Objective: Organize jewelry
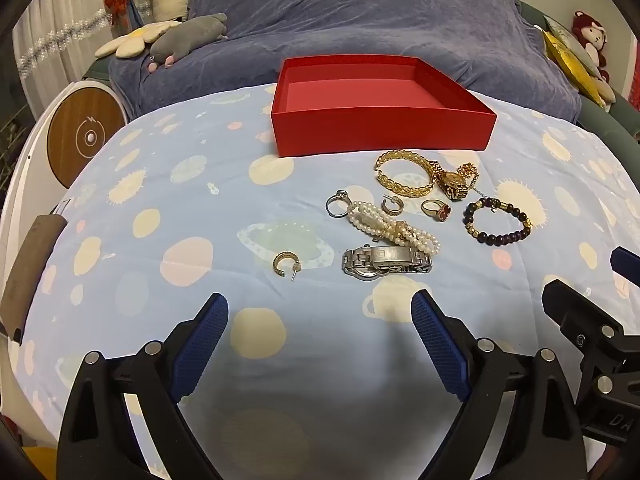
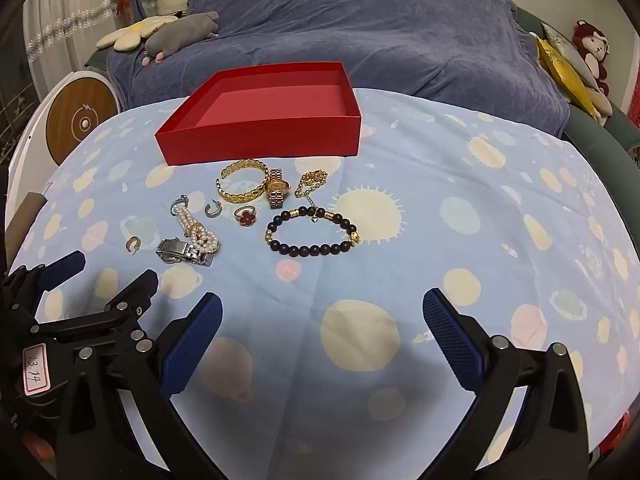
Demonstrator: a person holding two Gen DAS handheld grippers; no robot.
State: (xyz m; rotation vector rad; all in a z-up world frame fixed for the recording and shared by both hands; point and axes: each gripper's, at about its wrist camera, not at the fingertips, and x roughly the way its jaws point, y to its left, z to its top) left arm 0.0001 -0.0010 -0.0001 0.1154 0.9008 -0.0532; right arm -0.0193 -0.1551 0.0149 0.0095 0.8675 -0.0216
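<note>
1. A light blue cloth with planets [image 1: 168, 200] covered the table, in front of a sofa under a dark blue blanket [image 1: 360, 12].
2. The red box [image 1: 380, 120] stood open and empty at the far side.
3. The left gripper [image 1: 320, 312] and the right gripper [image 2: 322, 312] hovered above the cloth, fingers wide, holding nothing.
4. Near the box lay a gold bangle [image 1: 404, 172], a gold watch [image 1: 450, 184] and a dark bead bracelet [image 1: 498, 220].
5. Closer lay a pearl bracelet [image 1: 394, 228], touching a silver watch [image 1: 384, 260].
6. A gold hoop earring [image 1: 285, 263] lay apart on the left.
</note>
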